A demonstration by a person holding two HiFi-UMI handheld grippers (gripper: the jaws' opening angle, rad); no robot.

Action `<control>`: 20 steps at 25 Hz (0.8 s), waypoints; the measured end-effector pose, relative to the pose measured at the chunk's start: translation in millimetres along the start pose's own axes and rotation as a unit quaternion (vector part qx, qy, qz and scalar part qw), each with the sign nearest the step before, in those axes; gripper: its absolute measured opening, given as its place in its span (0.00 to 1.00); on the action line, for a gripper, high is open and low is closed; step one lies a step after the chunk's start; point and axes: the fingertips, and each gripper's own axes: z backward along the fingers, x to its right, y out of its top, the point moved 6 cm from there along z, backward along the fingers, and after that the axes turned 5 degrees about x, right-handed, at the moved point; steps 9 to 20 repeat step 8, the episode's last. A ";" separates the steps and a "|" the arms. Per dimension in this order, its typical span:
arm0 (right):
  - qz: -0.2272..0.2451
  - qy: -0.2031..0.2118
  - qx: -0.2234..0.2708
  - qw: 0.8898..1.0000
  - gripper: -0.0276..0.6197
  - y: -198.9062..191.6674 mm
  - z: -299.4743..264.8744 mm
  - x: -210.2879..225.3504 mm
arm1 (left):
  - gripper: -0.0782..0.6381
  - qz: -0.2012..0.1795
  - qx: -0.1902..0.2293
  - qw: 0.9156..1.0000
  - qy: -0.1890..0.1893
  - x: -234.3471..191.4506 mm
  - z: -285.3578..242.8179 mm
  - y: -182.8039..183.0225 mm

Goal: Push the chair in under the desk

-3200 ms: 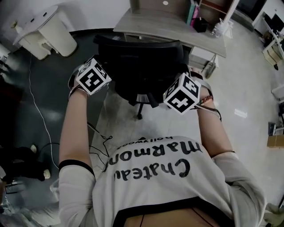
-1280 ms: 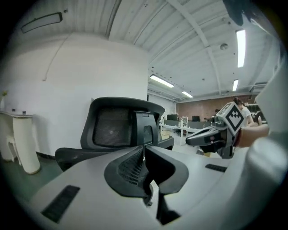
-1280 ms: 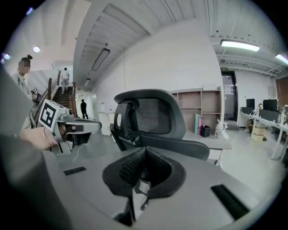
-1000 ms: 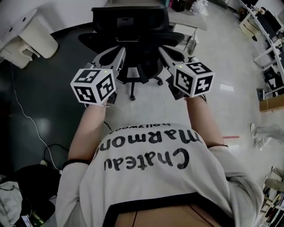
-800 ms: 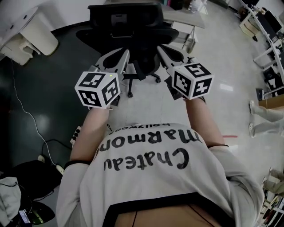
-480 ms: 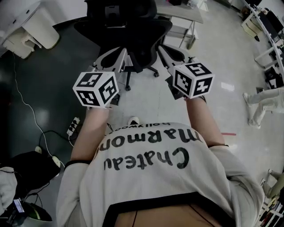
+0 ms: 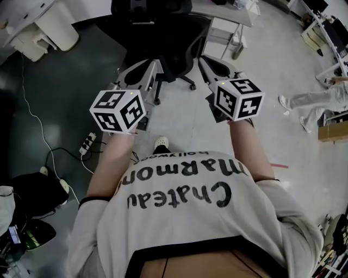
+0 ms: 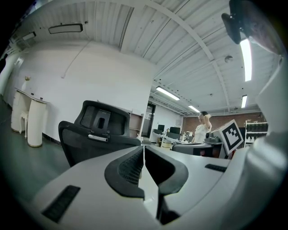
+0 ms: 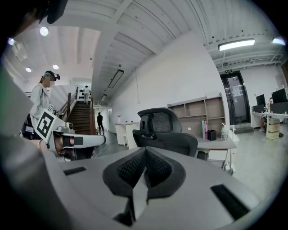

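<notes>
The black office chair (image 7: 155,30) stands at the top of the head view with its high back toward me, pushed up to the pale desk (image 7: 225,12). My left gripper (image 7: 157,64) and right gripper (image 7: 202,58) are held side by side in front of my chest, both shut with nothing between the fingers, pointing at the chair. Floor lies between them and the chair. The left gripper (image 8: 143,149) sees the chair (image 8: 96,130) a little way ahead. The right gripper (image 9: 145,153) sees the chair (image 9: 166,130) against the desk (image 9: 217,144).
A white cabinet (image 7: 46,27) stands at the back left. A power strip (image 7: 88,144) with cables lies on the dark floor at left, and a black bag (image 7: 32,193) lower left. A person's legs (image 7: 310,100) cross the floor at right. A drawer unit (image 7: 223,33) sits under the desk.
Three seconds ago both grippers were up against the chair's backrest. Since then they have drawn back from it, toward me, and the power strip and my shoe have come into view.
</notes>
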 end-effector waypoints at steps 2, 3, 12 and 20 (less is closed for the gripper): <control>0.000 0.000 0.000 1.000 0.06 -5.2 3.9 0.0 | 0.14 0.001 0.000 1.000 0.003 2.4 4.0 -5.3; -0.001 0.000 -0.001 1.000 0.06 -6.0 4.0 -1.0 | 0.14 0.001 0.000 1.000 0.004 1.9 6.0 -5.6; -0.009 -0.004 -0.004 1.000 0.06 -0.9 2.1 -9.0 | 0.14 0.004 -0.005 1.000 0.005 -3.9 15.7 2.4; -0.009 -0.004 -0.004 1.000 0.06 -0.9 2.1 -9.0 | 0.14 0.004 -0.005 1.000 0.005 -3.9 15.7 2.4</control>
